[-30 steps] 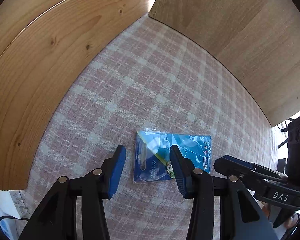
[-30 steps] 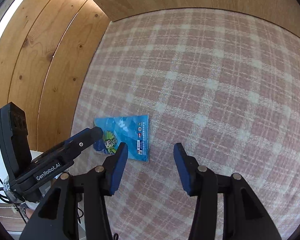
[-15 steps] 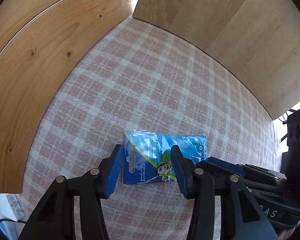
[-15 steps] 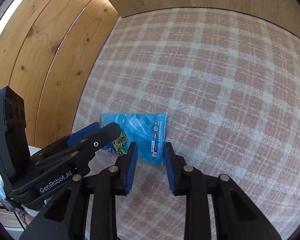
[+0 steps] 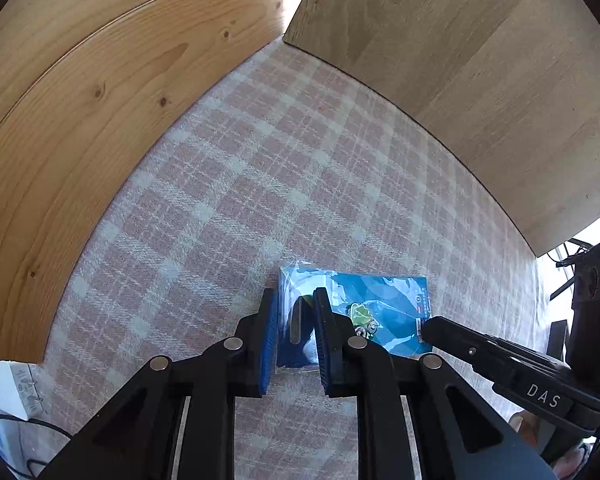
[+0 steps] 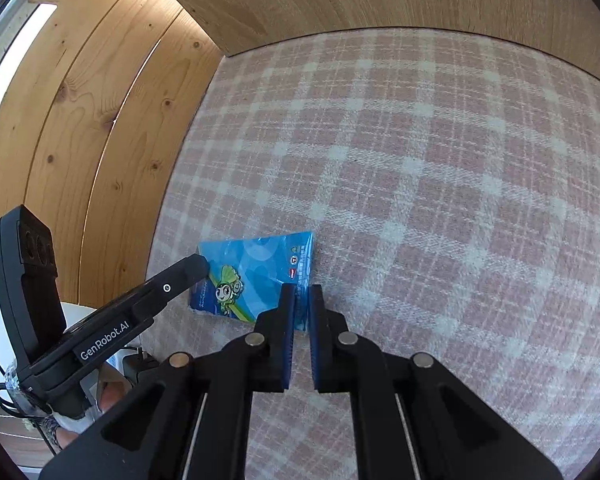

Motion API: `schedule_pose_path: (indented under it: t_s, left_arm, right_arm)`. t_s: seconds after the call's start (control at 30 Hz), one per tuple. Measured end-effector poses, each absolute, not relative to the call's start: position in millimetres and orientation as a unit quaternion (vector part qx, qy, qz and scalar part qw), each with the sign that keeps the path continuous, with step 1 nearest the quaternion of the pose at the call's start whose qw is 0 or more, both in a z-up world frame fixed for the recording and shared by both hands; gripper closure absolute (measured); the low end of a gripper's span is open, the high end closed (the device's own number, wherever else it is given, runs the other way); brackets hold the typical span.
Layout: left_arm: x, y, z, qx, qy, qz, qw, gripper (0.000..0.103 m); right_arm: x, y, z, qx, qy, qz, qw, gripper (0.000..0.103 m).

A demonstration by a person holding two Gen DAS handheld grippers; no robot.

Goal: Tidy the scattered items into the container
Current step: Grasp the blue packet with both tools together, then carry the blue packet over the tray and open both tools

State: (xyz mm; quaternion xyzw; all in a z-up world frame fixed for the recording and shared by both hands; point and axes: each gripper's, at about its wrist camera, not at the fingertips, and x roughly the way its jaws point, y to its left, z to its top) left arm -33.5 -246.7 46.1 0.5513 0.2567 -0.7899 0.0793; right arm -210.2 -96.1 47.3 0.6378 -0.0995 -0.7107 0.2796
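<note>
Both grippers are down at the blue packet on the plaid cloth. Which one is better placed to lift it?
Left, probably. The left gripper is closing with the blue packet's hanger end between its fingers. The right gripper is closing only at a corner, a likely weaker hold.

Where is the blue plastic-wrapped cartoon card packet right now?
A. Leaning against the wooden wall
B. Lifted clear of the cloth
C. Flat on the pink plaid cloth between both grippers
C: the blue plastic-wrapped cartoon card packet lies flat on the pink plaid cloth, left gripper and right gripper closing on opposite ends.
</note>
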Motion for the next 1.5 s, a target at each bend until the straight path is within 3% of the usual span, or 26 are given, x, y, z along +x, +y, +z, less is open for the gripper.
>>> schedule_pose_path:
  t_s: [0.6, 0.77, 1.07, 1.5]
  left_arm:
    - [-12, -109, 122, 0.523, 0.197, -0.829, 0.002, 0.087]
    - [-77, -84, 149, 0.526, 0.169, -0.833, -0.036, 0.087]
    - [-94, 61, 184, 0.525, 0.123, -0.832, -0.133, 0.087]
    - [-86, 285, 194, 0.522, 0.054, -0.811, -0.260, 0.086]
  right_arm:
    - [-175, 39, 132, 0.578, -0.167, -0.762, 0.240, 0.096]
    - [-153, 108, 149, 0.563, -0.192, -0.776, 0.211, 0.096]
    - [-101, 261, 176, 0.531, -0.232, -0.805, 0.127, 0.096]
    - [-15, 462, 200, 0.487, -0.279, -0.828, 0.001, 0.096]
